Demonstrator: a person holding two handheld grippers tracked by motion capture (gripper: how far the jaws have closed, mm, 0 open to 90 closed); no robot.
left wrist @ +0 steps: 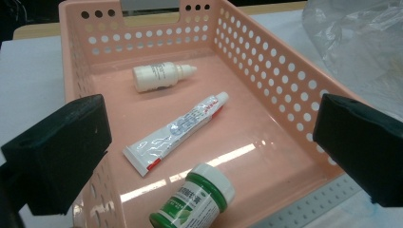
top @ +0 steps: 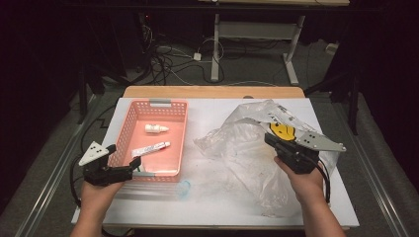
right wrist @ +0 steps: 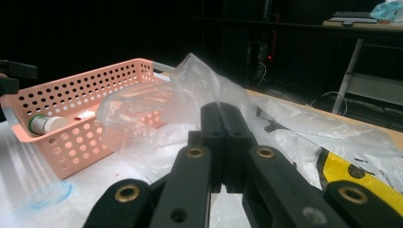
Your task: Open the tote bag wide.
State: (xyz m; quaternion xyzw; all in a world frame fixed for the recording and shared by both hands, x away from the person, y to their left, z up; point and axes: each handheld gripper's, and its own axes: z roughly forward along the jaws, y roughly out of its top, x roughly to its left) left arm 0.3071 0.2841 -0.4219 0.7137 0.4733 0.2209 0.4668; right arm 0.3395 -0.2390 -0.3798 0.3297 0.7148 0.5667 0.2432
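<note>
Black pads of my left tool (left wrist: 209, 142) stand wide apart at the near end of the pink basket (left wrist: 285, 80), with the green-capped jar (left wrist: 197, 199) lying just below and between them, the tube (left wrist: 178, 130) and white dropper bottle (left wrist: 161, 76) beyond. To take the jar well, I judge I should dip lower and straddle its cap squarely. Right tool (right wrist: 222, 142) is pressed together on the clear plastic bag (right wrist: 190, 95), beside the basket on the worktop (top: 212, 197).
</note>
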